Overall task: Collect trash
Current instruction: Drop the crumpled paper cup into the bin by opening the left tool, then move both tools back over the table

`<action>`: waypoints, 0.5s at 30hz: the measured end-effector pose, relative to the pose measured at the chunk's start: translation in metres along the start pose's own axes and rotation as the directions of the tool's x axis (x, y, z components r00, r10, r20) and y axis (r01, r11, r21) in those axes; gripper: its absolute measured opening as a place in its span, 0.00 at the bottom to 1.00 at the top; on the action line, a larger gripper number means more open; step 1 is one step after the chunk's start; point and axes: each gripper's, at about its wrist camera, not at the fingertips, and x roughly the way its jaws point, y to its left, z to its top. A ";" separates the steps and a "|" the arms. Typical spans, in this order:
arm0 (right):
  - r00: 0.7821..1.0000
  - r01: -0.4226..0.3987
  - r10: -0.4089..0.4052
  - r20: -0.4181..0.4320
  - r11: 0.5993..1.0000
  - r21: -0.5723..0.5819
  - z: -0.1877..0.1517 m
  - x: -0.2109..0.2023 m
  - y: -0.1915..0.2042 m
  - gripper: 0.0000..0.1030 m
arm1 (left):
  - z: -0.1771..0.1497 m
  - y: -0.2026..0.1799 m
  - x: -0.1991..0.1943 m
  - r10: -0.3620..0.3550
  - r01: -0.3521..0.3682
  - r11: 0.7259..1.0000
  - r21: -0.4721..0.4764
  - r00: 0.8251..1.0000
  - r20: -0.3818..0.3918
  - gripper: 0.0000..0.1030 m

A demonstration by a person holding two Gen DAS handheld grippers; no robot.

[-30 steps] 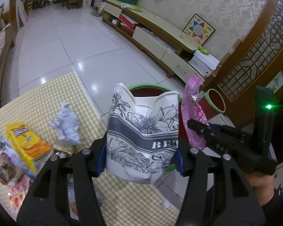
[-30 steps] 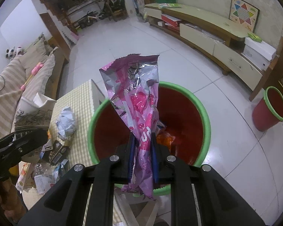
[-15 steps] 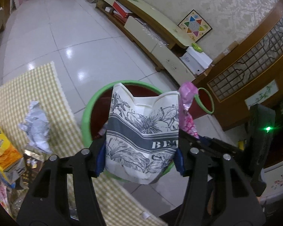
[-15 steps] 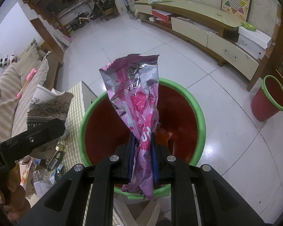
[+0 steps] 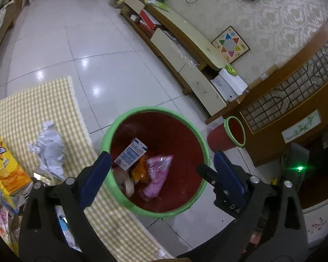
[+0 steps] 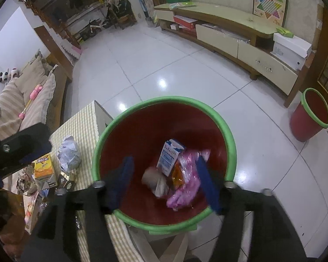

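Note:
A red bin with a green rim (image 5: 157, 110) (image 6: 164, 99) stands beside the checkered table. Inside it lie a pink wrapper (image 5: 156, 175) (image 6: 185, 181), a blue-and-white carton (image 5: 131, 152) (image 6: 170, 155), an orange wrapper (image 5: 140, 170) and a pale crumpled cup (image 6: 155, 179). My left gripper (image 5: 161, 174) is open and empty above the bin. My right gripper (image 6: 165, 179) is open and empty above the bin too. On the table lie crumpled white paper (image 5: 48, 148) (image 6: 68, 152) and a yellow snack box (image 5: 2, 166) (image 6: 43, 167).
The table with a yellow checkered cloth (image 5: 32, 109) (image 6: 81, 126) holds more wrappers at its left end. A second small red bin (image 5: 227, 135) (image 6: 310, 115) stands on the white tile floor by a wooden partition. A long TV cabinet (image 5: 185, 50) runs along the wall.
Both grippers have opened. The patterned paper cup left the left gripper and the pink wrapper left the right gripper; both now lie in the bin.

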 end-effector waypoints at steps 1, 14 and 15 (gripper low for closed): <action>1.000 0.002 -0.002 0.002 1.000 -0.003 0.000 0.000 0.001 0.64 | 0.000 0.001 -0.003 0.000 0.000 1.000 -0.003 1.000 0.004 0.92; 0.999 -0.004 0.007 0.042 0.997 -0.072 -0.002 -0.008 0.029 0.87 | -0.023 0.023 -0.077 0.122 -0.125 0.992 0.017 0.987 0.103 0.95; 0.999 -0.015 0.019 0.042 0.997 -0.080 -0.004 -0.009 0.033 0.87 | -0.025 0.027 -0.083 0.132 -0.134 0.991 0.013 0.985 0.111 0.95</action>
